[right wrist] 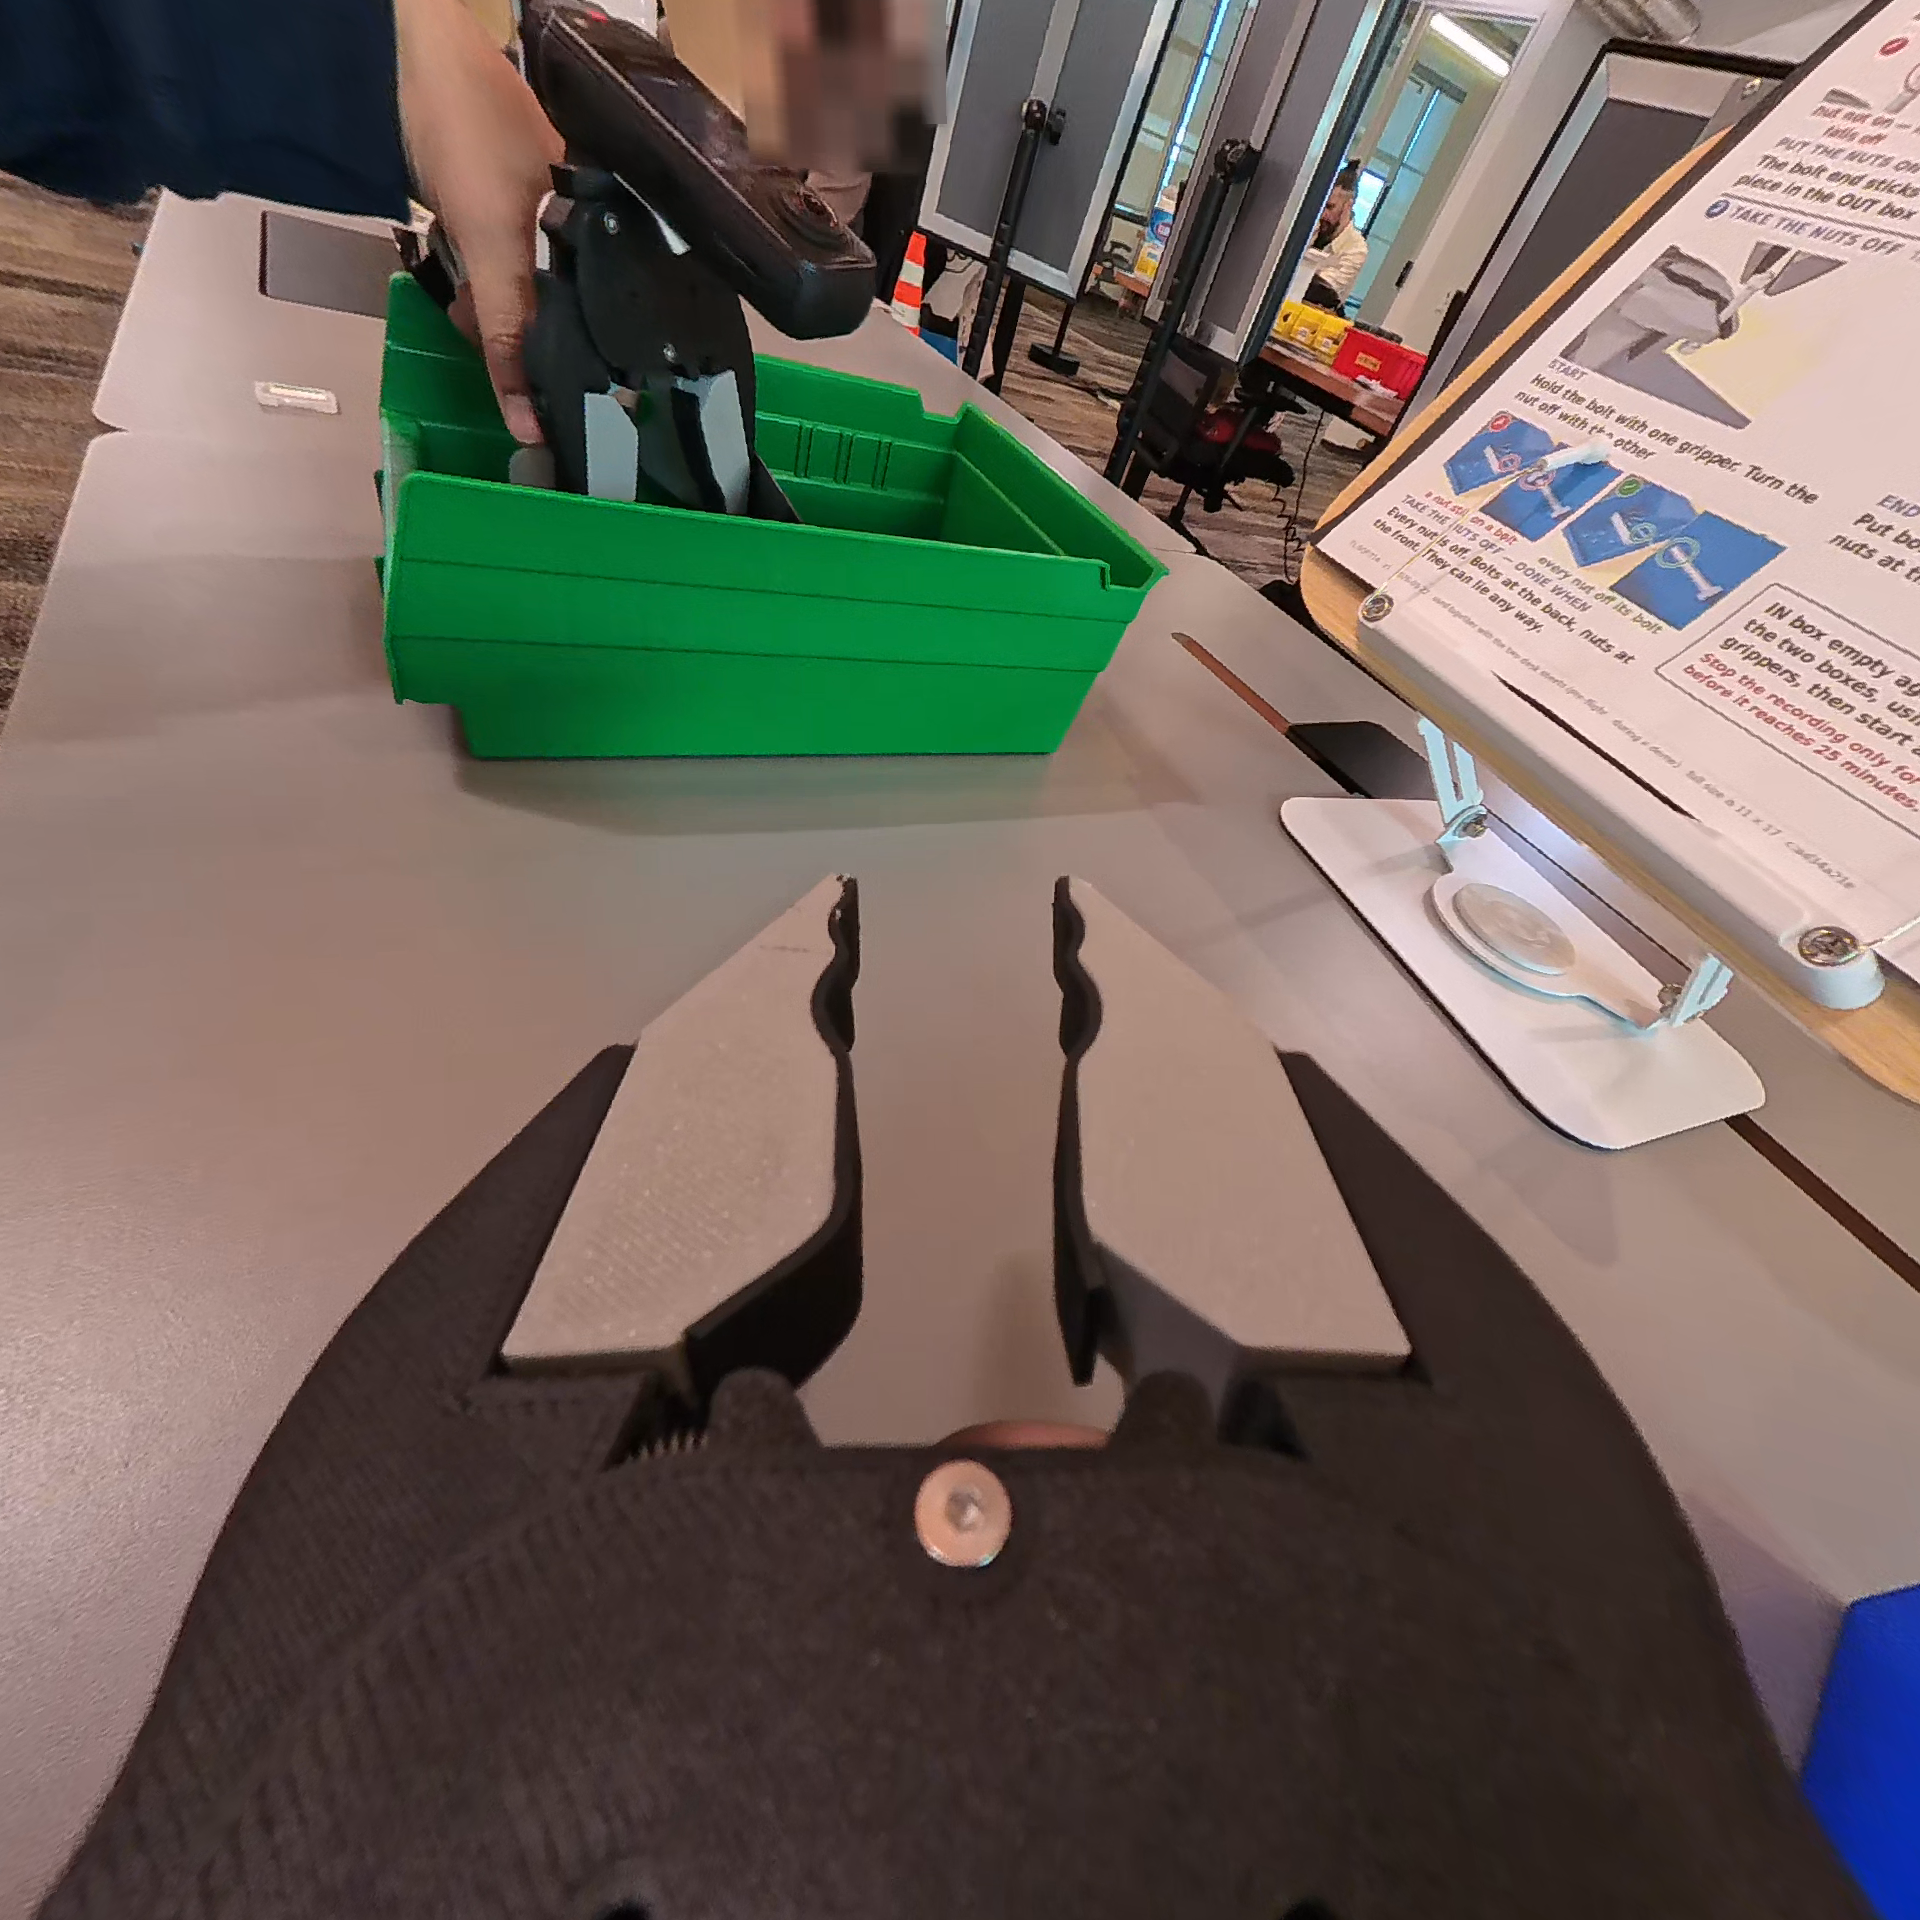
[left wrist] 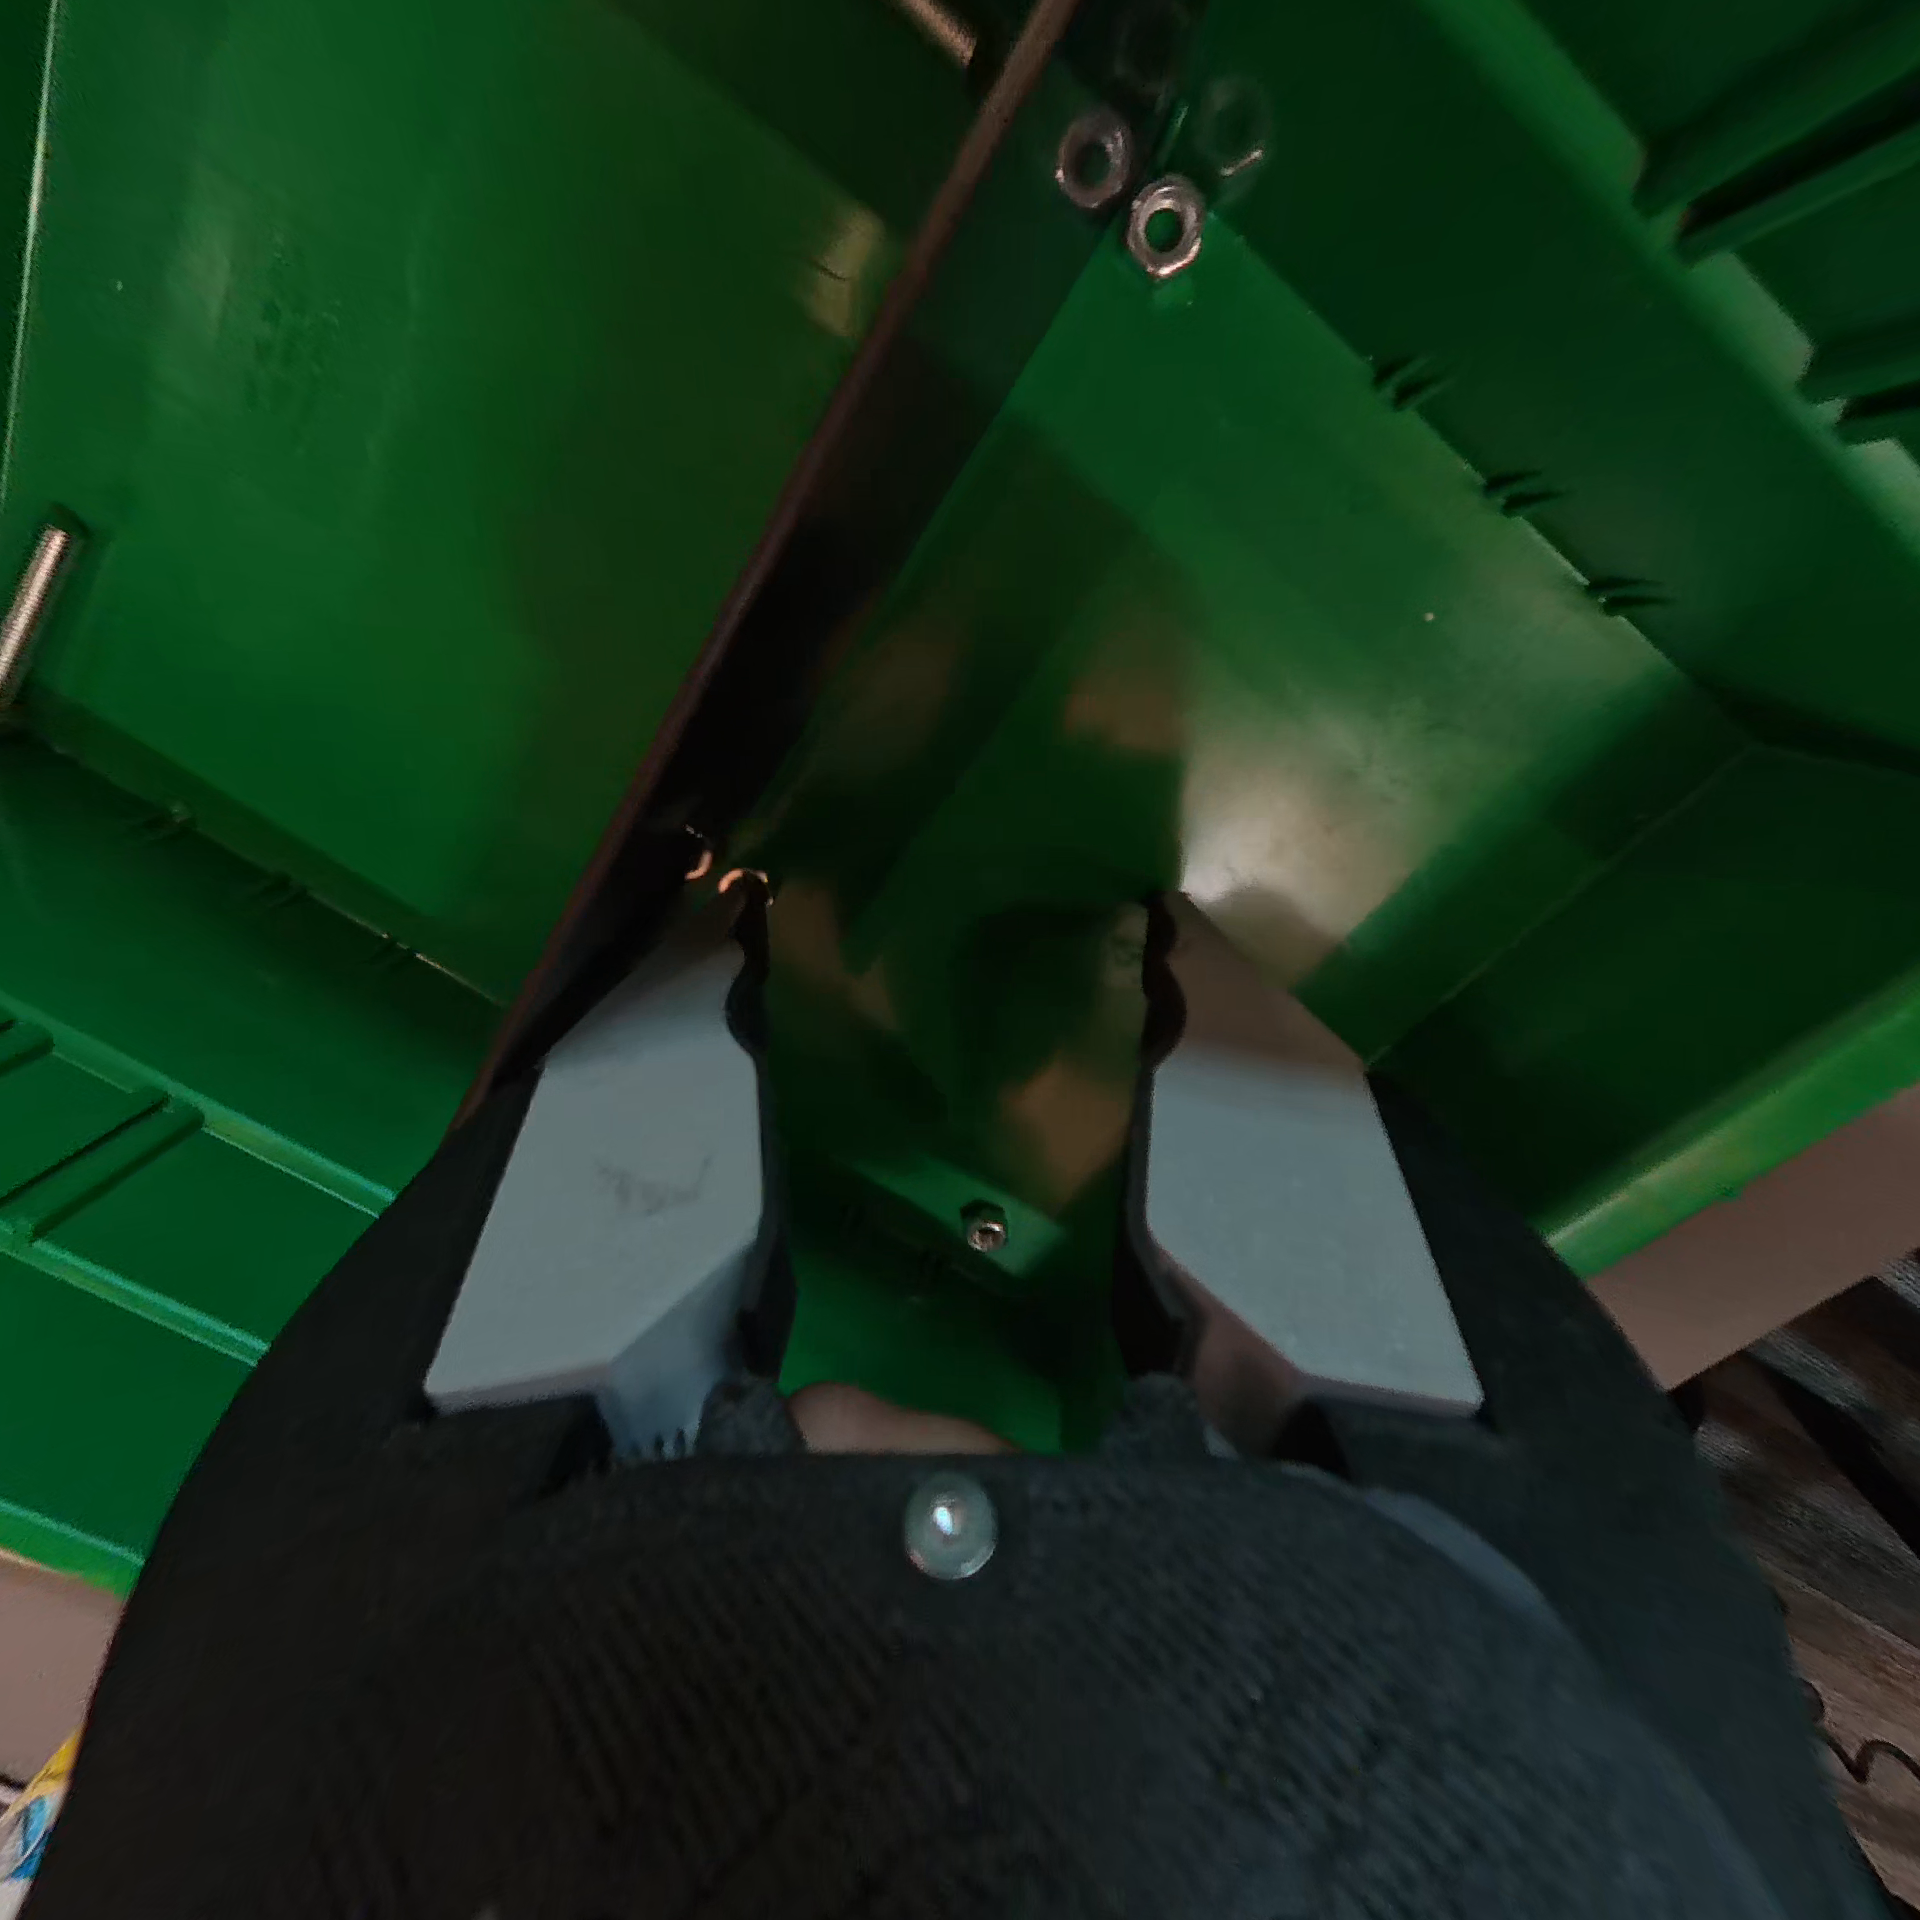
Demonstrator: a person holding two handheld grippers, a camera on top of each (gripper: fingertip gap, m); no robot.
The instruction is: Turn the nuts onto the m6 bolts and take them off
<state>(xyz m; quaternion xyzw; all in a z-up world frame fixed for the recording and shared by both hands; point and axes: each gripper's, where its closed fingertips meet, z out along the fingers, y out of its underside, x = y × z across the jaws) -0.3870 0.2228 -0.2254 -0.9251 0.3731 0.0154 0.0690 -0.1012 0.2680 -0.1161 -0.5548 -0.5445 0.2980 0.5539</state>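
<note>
My left gripper [left wrist: 954, 914] is open and empty, reaching down into the green bin [left wrist: 1507, 935] close to its floor. Two silver nuts [left wrist: 1093, 161] [left wrist: 1166, 223] lie side by side at the far end of this compartment, next to a dark divider [left wrist: 831, 468]. A bolt [left wrist: 31, 613] lies in the compartment left of the divider. A small bolt head [left wrist: 985, 1234] shows low between my fingers. My right gripper [right wrist: 954, 894] is open and empty over the grey table [right wrist: 260, 987], short of the green bin [right wrist: 727, 644]. The left gripper [right wrist: 665, 457] shows there, inside the bin.
An instruction sheet on a white stand [right wrist: 1538, 987] occupies the table's right side. A blue object [right wrist: 1860, 1745] sits at the lower right edge. A person's hand [right wrist: 499, 312] holds the left gripper. Desks and panels stand in the room behind. The left gripper's tips are roughly 30 cm from the right gripper's.
</note>
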